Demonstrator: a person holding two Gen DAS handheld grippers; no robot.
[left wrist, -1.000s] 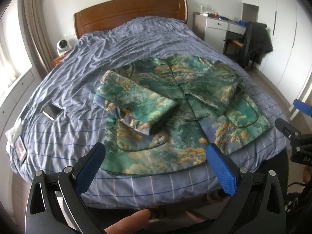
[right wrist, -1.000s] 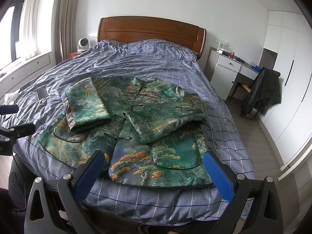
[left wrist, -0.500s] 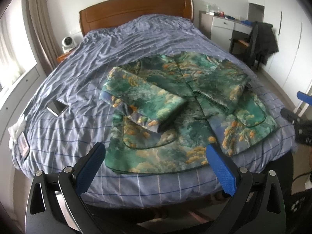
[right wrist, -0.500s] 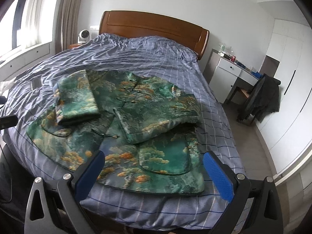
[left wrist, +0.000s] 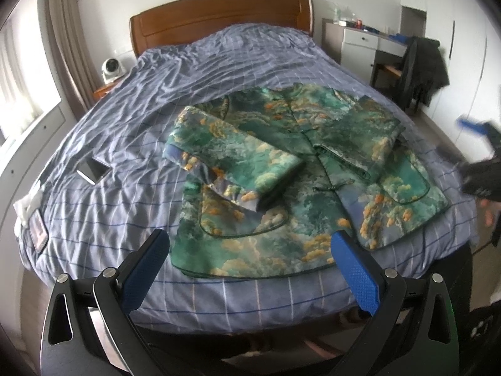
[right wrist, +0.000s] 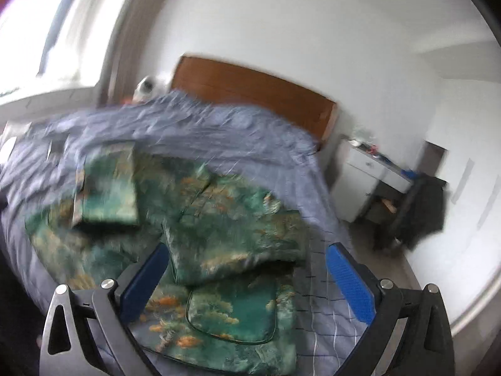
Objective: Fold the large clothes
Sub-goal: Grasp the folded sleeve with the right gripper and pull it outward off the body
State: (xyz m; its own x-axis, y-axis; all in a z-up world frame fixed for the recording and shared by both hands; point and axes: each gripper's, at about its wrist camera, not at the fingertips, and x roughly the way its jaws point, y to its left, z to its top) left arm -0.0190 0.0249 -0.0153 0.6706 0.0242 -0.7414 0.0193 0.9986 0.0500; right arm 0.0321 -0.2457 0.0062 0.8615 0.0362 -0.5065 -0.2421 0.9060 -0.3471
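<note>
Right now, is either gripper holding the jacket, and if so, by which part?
Nothing is held. The left gripper and right gripper are both open, short of the jacket lying on the bed.

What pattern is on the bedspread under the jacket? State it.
Lavender-blue checked bedspread, thin lines forming a grid; clearest in the left wrist view.

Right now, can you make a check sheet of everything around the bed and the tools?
Surface: bed with a wrinkled blue checked cover.
Job's things: green patterned jacket lies flat near the foot edge, both sleeves folded in over its front.
Clutter: phone and a small card-like item on the cover's left side.
Grippers: left tool open, holding nothing; right tool open, holding nothing, its view blurred.
Cables: nothing seen.
Surroundings: wooden headboard, small fan, white desk, dark coat on a chair.
</note>
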